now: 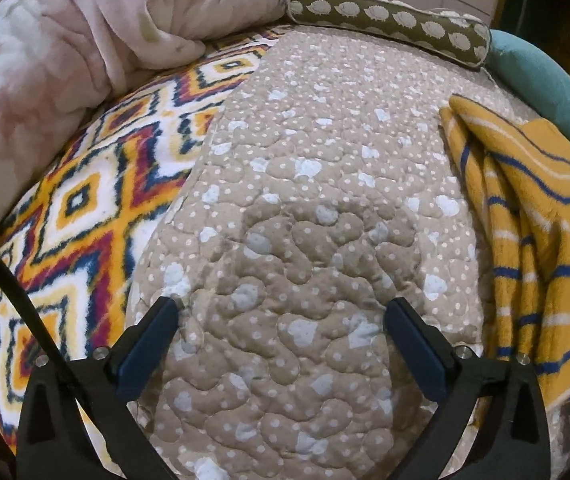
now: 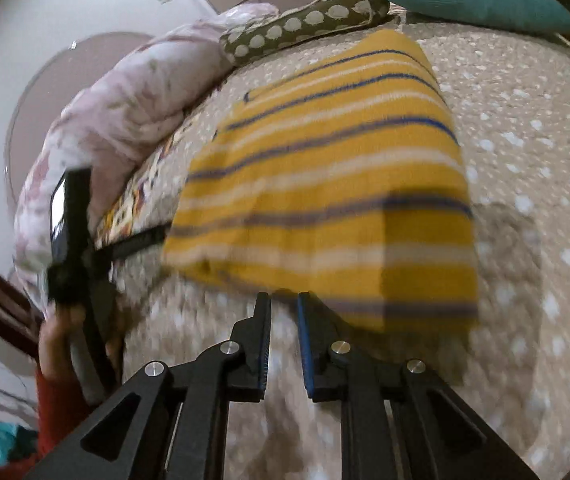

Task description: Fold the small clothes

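Note:
A yellow garment with blue and white stripes (image 2: pixel 325 184) lies folded on the beige dotted quilt (image 2: pixel 525 160). In the left wrist view it lies bunched at the right edge (image 1: pixel 533 240). My right gripper (image 2: pixel 285 300) is at the garment's near edge with its jaws nearly together around a thin bit of the hem; the view is blurred. My left gripper (image 1: pixel 281 308) is wide open and empty over the bare quilt (image 1: pixel 305 200), to the left of the garment. The left gripper and the hand holding it show at the left of the right wrist view (image 2: pixel 73 240).
A pink floral blanket (image 1: pixel 65 48) is heaped at the back left. A bright zigzag-patterned blanket (image 1: pixel 97 216) lies left of the quilt. An olive hedgehog-print bolster (image 1: pixel 389 16) and a teal cushion (image 1: pixel 541 84) line the back edge.

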A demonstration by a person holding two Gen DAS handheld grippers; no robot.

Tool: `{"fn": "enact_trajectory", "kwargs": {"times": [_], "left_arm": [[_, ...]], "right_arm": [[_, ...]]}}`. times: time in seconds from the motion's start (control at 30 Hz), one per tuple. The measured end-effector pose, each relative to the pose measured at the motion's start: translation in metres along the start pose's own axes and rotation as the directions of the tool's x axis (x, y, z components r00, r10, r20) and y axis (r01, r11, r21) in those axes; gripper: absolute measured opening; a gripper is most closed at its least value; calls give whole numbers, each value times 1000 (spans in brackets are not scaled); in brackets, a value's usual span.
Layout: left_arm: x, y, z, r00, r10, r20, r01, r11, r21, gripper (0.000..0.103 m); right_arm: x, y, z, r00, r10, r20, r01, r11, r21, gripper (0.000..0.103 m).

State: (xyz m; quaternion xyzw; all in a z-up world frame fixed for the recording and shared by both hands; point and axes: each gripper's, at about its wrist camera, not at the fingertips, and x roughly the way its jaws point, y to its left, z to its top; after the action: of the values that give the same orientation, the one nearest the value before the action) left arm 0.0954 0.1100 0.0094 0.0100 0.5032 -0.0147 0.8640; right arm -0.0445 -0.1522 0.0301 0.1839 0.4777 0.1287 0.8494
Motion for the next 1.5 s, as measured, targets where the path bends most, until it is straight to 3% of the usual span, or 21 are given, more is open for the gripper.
{"fn": "enact_trajectory", "kwargs": {"times": [0.17,0.3,0.43,0.6,0.73,0.8,0.87,0.93,0.97,1.23,1.33,1.5], "left_arm": [[2,0,1,1000,5,13,-5,1000,-20,103],[1,-1,1,1000,9,22,-8,1000,-22,103],[-19,5,-9,993,44,114,-37,997,-61,102],[-92,4,-44,948,152,280,-129,986,-101,102],[-175,-11,-82,866,208,455,-183,978,-99,103],[-204,-18,-94,845,185,503,-152,983,-105,103],[-224,-22,-100,875,113,470,-70,992,-108,103],[-235,-33,-104,917,4,400,29,997,-76,103],[-238,-40,-107,925,5,379,23,997,-68,103],[-234,-106,-141,960,-17,281,-11,995,95,103],[-229,-123,-151,969,-10,247,-28,988,149,103],[-225,-128,-160,978,-1,209,-33,986,161,103]], "right_arm": [[-28,8,-36,992,-128,10,128,986,-107,19],[-58,5,-56,982,-184,43,188,971,-148,24],[-81,5,-60,972,-212,105,226,964,-142,32],[-105,-7,-60,959,-224,175,244,965,-100,37],[-111,-15,-60,959,-210,190,226,972,-65,38],[-116,-13,-62,954,-216,208,233,970,-62,38],[-125,-10,-65,943,-236,235,258,964,-68,38],[-134,-8,-68,931,-260,257,286,956,-70,48],[-138,-7,-69,925,-272,267,300,952,-68,51],[-146,-12,-75,879,-380,288,413,908,-63,56],[-146,-22,-75,880,-393,269,414,910,-25,57],[-142,-33,-77,881,-410,237,416,909,22,57]]}}
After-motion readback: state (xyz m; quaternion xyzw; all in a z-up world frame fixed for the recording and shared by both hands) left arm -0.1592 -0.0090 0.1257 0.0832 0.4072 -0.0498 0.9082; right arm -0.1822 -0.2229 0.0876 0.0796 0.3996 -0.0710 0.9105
